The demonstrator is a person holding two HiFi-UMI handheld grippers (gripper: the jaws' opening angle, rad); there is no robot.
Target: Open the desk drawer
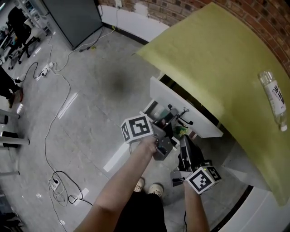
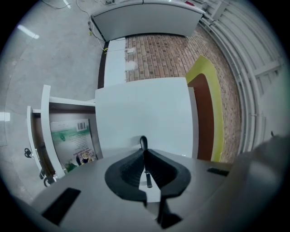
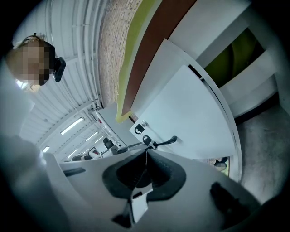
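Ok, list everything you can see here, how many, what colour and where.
desk top: one, yellow-green, upper right
bottle: one, clear, white label, lying on the desk top
drawer: one, white, pulled open under the desk top
book: one, green cover, inside the drawer
cables: several, black and white, grey floor
power strips: two, white, floor at left
brick wall: one, red-brown, top edge
shoes: two, pale, bottom centre
left gripper: one, grey, jaws together, by the drawer
right gripper: one, grey, jaws together, beside it
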